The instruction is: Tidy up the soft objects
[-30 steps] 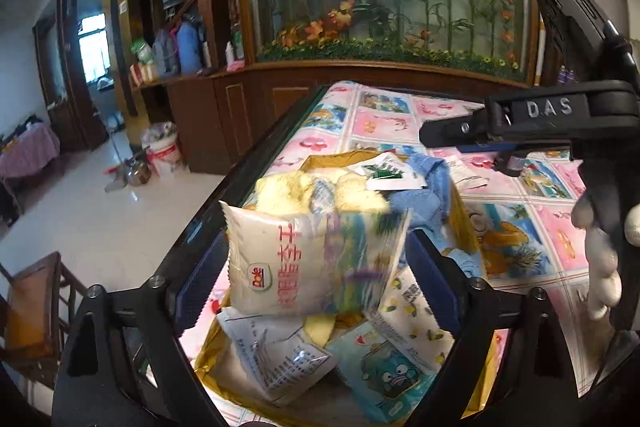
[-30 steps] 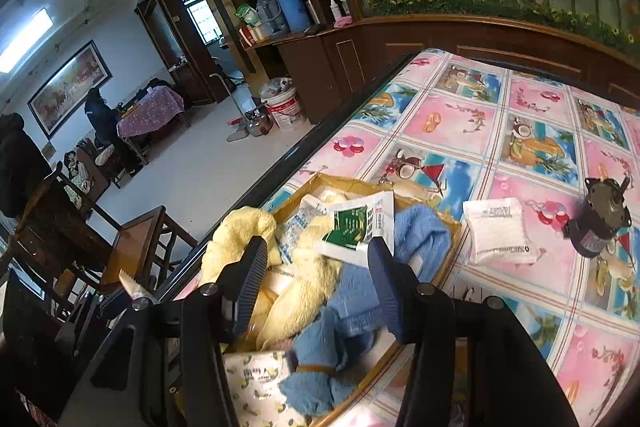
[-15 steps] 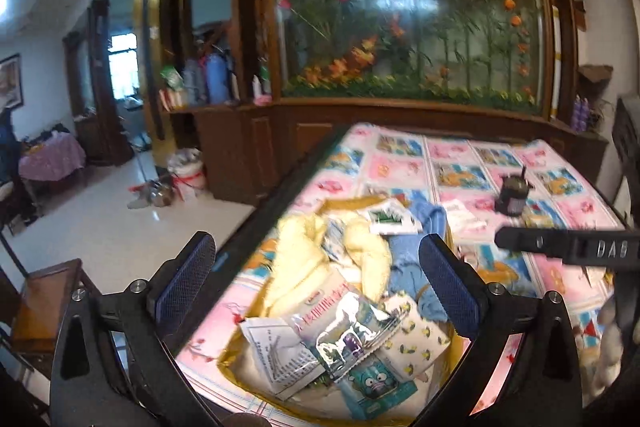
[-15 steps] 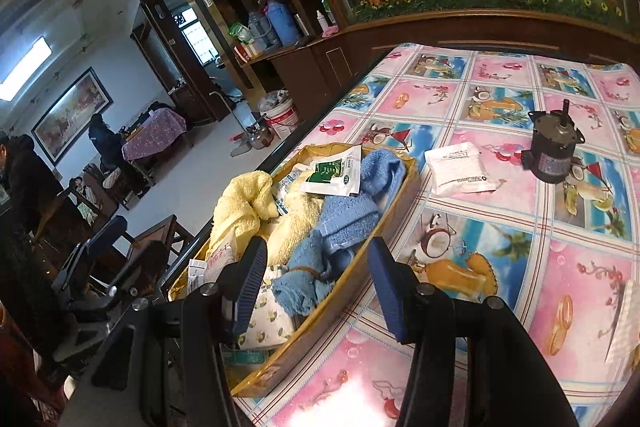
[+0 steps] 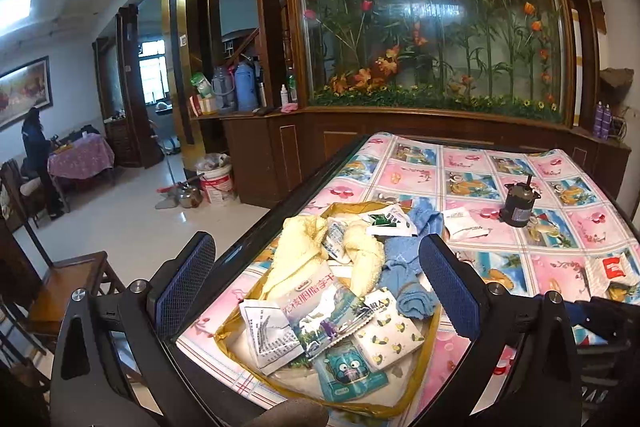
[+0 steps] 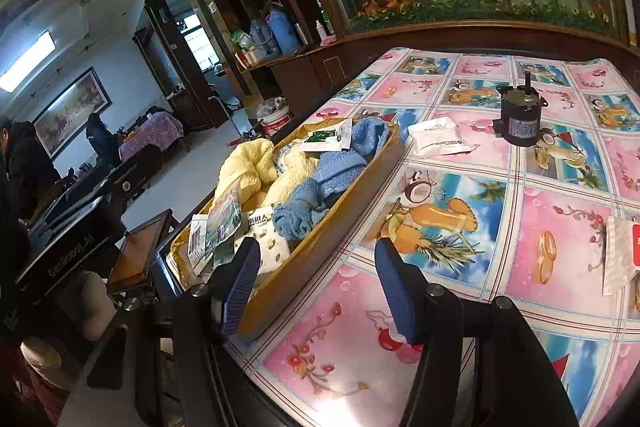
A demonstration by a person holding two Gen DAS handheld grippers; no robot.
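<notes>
Sitting at the surface's (image 6: 460,195) left edge, the yellow-rimmed shallow basket (image 5: 430,337) holds yellow and blue towels (image 5: 400,259) and flat packets. Left tool (image 5: 316,287) and right tool (image 6: 316,287) both gape, empty. Only the right view shows bare cloth toward the near edge.
</notes>
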